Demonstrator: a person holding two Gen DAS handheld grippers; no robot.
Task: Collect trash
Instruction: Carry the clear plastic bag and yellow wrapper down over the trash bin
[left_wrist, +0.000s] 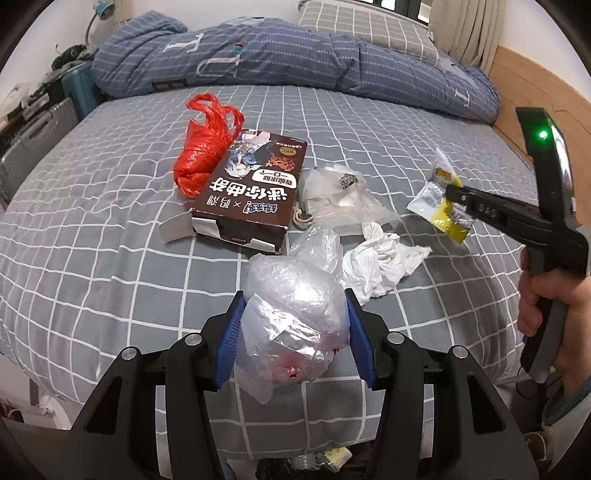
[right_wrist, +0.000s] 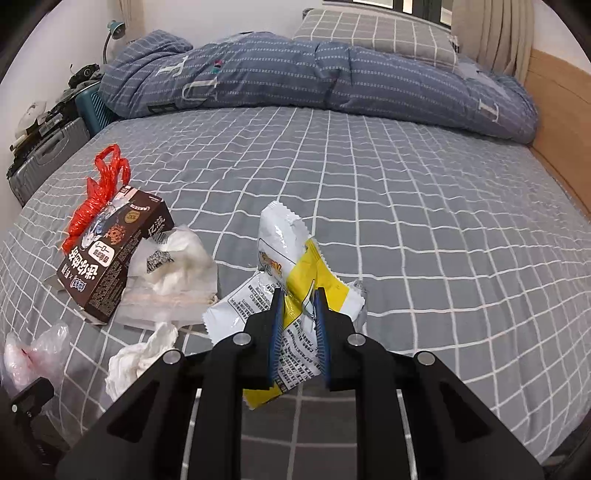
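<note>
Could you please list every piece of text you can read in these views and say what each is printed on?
"迷你曲奇": brown box, upside down.
"100": gold badge on that box.
"亿滋": the box's side.
"T", "U": blue quilt.
Yellow-white wrapper and zip bag label: print too small to read.

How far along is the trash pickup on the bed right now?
Nothing can be seen binned yet. In hand: the left gripper is clamped on a crumpled clear plastic bag, and the right gripper pinches a yellow-and-white snack wrapper above the grey checked bed sheet. Left on the sheet: a red plastic bag, a brown cardboard box, a translucent zip pouch and a crumpled white tissue.
</note>
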